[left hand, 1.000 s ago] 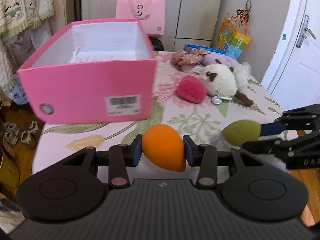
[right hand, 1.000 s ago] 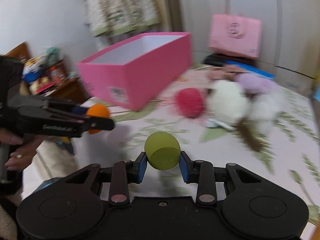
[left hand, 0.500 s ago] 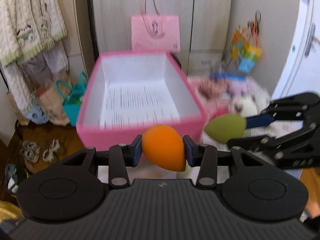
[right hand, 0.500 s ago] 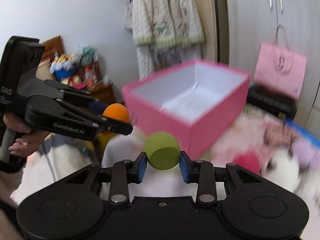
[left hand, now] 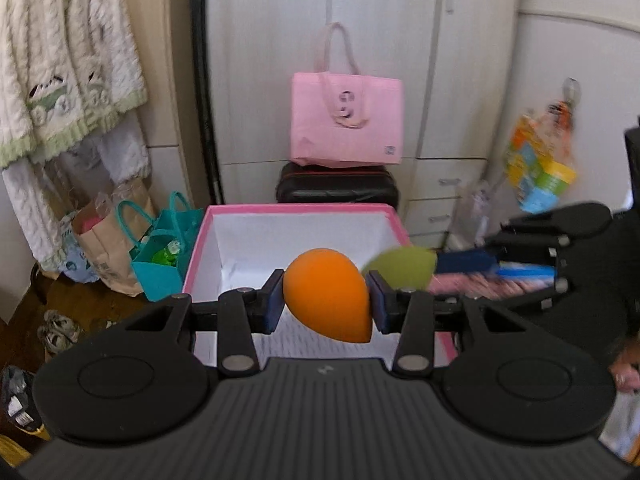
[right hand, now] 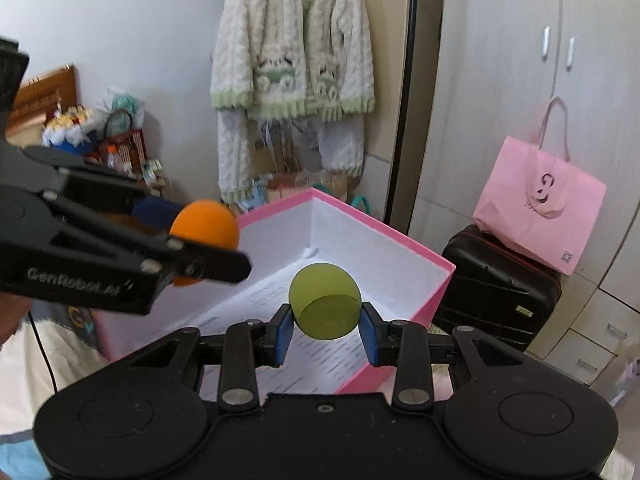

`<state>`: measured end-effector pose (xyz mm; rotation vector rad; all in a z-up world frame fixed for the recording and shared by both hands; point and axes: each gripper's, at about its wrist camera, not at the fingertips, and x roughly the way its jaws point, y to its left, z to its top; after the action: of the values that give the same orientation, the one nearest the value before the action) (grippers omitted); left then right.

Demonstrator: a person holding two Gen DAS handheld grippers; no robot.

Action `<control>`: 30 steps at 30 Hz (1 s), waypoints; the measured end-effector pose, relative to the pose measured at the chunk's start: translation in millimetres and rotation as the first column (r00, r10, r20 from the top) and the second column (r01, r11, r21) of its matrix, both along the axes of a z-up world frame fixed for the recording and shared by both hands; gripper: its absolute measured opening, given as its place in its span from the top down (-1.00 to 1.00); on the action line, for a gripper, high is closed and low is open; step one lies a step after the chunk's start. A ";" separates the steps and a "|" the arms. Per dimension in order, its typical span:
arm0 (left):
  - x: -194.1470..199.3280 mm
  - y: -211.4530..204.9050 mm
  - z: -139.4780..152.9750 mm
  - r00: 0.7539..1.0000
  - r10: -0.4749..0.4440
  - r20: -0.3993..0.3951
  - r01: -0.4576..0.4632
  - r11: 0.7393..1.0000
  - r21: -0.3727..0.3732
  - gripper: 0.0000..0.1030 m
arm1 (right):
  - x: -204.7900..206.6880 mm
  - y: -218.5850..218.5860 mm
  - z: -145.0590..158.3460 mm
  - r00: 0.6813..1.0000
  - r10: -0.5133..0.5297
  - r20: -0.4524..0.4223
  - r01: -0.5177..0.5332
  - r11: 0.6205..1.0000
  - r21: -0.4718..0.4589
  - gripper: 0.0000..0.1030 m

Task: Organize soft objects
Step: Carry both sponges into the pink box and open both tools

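We note orange sponge [left hand: 326,294]: egg-shaped, smooth, matte, pointed end toward lower right of frame, pinched between blue pads of left gripper [left hand: 326,300], centre of left wrist view. Green sponge [right hand: 325,306]: rounded, flat cut face toward camera, pinched by right gripper [right hand: 325,330], lower centre of right wrist view. Both hang over pink box [right hand: 404,240]. Box open-topped, white-lined; we see nothing in visible part. Pink bag [left hand: 346,118] upper centre, atop black suitcase [left hand: 338,188].

home bedroom: wardrobe [left hand: 360,60], hanging cardigan [right hand: 292,60], suitcase [right hand: 496,292]
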<state>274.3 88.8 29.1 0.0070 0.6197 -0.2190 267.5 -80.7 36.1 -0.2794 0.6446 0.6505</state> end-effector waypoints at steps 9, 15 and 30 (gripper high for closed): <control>78.4 -1.8 -35.8 0.997 -0.008 -0.070 0.011 0.999 0.042 0.19 | 66.9 35.0 -35.1 0.995 0.095 0.028 -0.086 0.971 -0.223 0.22; 105.7 -3.5 -55.8 0.984 0.010 -0.176 -0.009 1.000 0.005 0.18 | 85.5 41.8 -46.4 0.992 0.124 -0.012 -0.123 0.958 -0.257 0.22; 65.2 13.5 -26.6 0.997 -0.019 -0.081 0.019 1.000 0.003 -0.43 | 53.5 14.9 -25.8 0.988 0.153 0.030 -0.147 0.978 -0.148 -0.41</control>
<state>339.4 102.4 2.5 0.0082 0.7009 -0.2373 321.0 -65.8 10.3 -0.4800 0.6367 0.7416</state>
